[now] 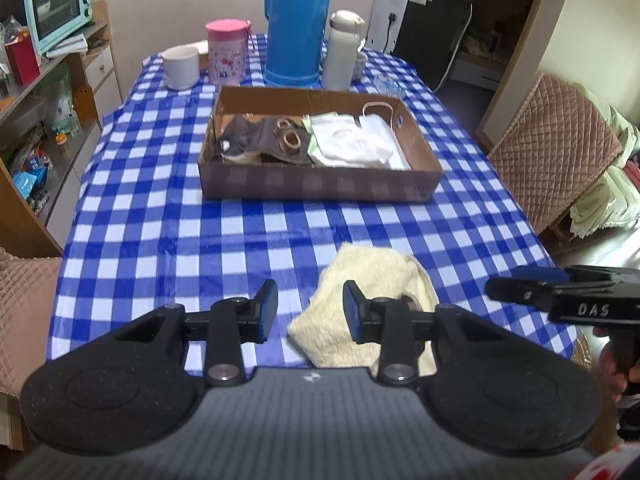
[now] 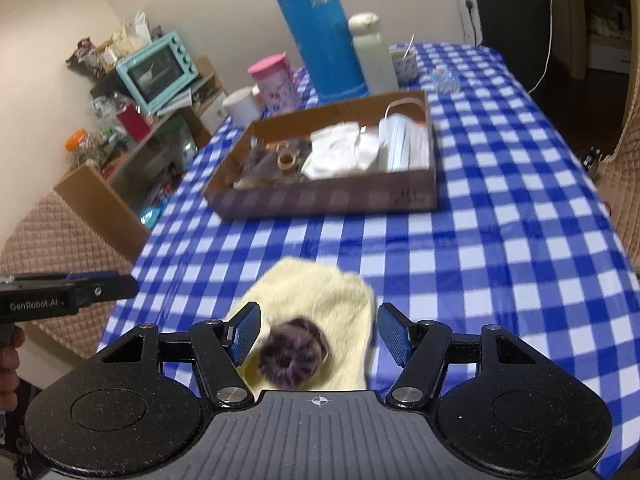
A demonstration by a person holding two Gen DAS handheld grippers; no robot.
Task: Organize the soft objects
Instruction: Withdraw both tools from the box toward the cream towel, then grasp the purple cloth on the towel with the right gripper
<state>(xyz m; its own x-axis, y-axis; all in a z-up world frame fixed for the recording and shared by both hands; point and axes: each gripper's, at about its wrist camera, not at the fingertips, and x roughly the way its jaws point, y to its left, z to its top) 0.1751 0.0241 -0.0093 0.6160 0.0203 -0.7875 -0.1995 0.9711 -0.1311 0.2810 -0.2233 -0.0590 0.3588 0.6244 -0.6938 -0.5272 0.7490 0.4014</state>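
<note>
Left wrist view: a dining table covered with a blue-and-white checked tablecloth (image 1: 160, 200) fills the scene, with a blue plastic thermos jug (image 1: 297, 20) and a white ceramic mug (image 1: 181, 67) at its far edge. A shallow brown cardboard tray (image 1: 320, 190) sits mid-table. It already holds grey socks (image 1: 260, 140), white folded cloth items (image 1: 348, 144) and a stack of face masks (image 1: 380, 128), laid side by side, apparently sorted by type. A pale yellow fluffy towel (image 1: 372, 280) lies crumpled on the near edge of the table, well apart from the tray. Its long axis runs roughly from the near edge toward the tray. The left gripper (image 1: 310, 312) hovers just above the towel's left part with the jaws spread and nothing between them. The right gripper (image 1: 520, 286) enters from the right, near the towel.

Right wrist view: the same table runs away toward the tray (image 2: 328, 200). The right gripper (image 2: 318, 334) is released, its jaws wide apart. A dark purple fuzzy ring, probably a hair scrunchie (image 2: 290, 356), appears between the fingers, blurred, above the towel (image 2: 316, 292). Whether it rests on the towel cannot be determined. Its hole faces the camera.
</note>
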